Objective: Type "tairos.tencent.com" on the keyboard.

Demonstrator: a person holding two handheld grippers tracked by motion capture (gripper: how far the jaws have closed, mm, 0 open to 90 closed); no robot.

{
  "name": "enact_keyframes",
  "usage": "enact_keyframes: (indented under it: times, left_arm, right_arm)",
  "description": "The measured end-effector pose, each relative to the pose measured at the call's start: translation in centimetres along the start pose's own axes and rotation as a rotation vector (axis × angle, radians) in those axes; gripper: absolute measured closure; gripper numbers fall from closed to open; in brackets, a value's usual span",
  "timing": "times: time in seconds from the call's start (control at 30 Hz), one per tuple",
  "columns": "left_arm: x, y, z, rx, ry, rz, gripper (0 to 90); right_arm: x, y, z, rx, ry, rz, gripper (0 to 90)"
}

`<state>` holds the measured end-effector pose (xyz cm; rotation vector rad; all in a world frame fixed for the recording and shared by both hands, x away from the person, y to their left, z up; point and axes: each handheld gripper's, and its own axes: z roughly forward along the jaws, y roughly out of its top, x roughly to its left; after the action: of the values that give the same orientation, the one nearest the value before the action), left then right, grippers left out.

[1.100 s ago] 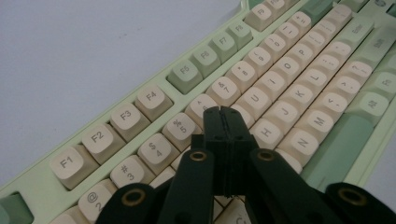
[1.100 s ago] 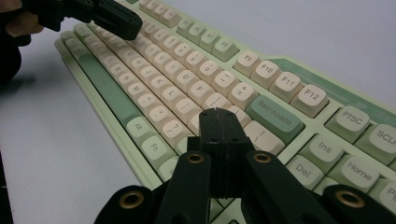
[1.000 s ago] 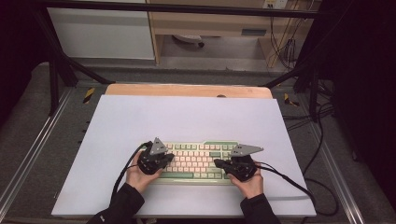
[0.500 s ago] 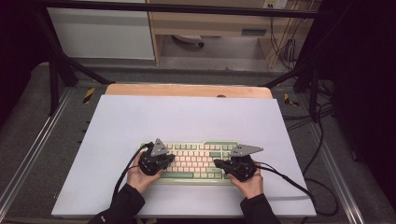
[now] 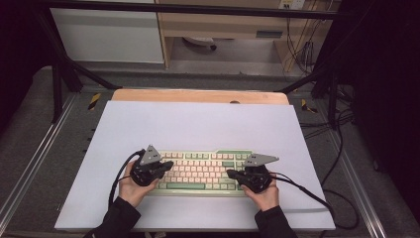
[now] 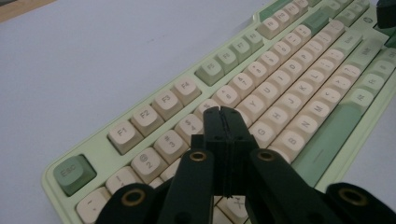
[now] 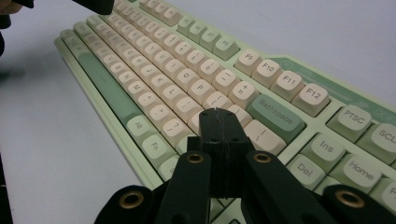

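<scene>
Over matte green-and-cream keyboard (image 5: pixel 200 171): left claw (image 6: pixel 222 111), right claw (image 7: pixel 218 112), black jaws pressed together, nothing pinched.

Black sleeves at both wrists; the left gripper (image 5: pixel 166 165) and right gripper (image 5: pixel 233 174) are black, brass-ringed, grey plates on top, trailing cables.
</scene>
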<state>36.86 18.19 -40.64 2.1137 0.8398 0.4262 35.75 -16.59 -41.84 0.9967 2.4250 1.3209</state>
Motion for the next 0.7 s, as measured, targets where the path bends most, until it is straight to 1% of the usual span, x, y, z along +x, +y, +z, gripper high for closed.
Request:
enact_keyframes:
  times: [0.17, 0.37, 0.7]
  left_arm:
    - [0.5, -0.3, 0.2, 0.008, 0.007, -0.013, 90.0]
    - [0.7, -0.5, 0.6, 0.015, 0.014, -0.026, 90.0]
    - [0.7, -0.7, 1.5, 0.036, 0.021, -0.026, 90.0]
  right_arm:
    - [0.0, 0.0, 0.0, 0.001, 0.0, -0.001, 90.0]
    - [0.0, 0.0, 0.0, 0.002, 0.0, 0.0, 90.0]
    - [0.0, 0.0, 0.1, 0.001, 0.002, 0.001, 90.0]
